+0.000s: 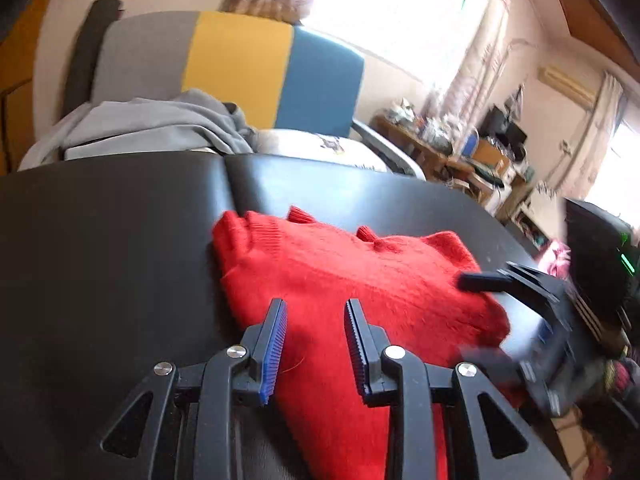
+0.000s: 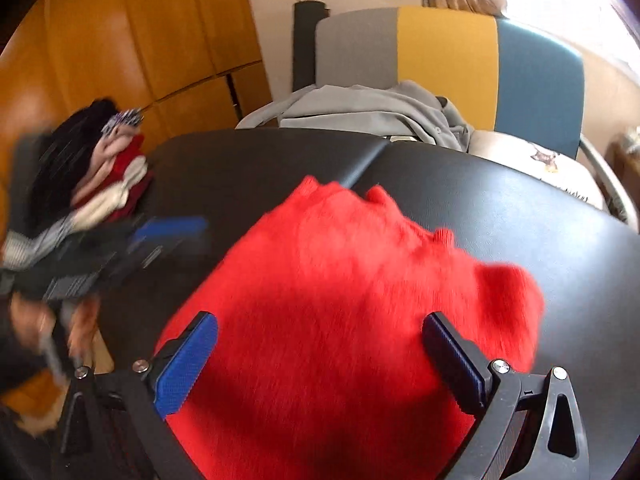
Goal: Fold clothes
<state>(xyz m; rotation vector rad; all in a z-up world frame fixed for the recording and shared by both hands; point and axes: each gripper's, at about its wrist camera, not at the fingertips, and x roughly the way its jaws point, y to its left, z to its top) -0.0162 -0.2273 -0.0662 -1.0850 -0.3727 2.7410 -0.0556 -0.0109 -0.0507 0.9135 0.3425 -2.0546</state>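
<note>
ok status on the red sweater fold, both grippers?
Left gripper open, empty. Right gripper open wide, empty. Red sweater folded on black table. Nothing in the way.

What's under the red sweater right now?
The red sweater lies folded on the black table, bare tabletop showing around its far edges. Whatever lies directly beneath it is covered, and its near edge runs out of view.

Both looking down close over the red sweater (image 1: 360,280) (image 2: 340,300) on the black table (image 1: 100,240) (image 2: 540,232), toward the striped chair (image 1: 240,60) (image 2: 444,52).
</note>
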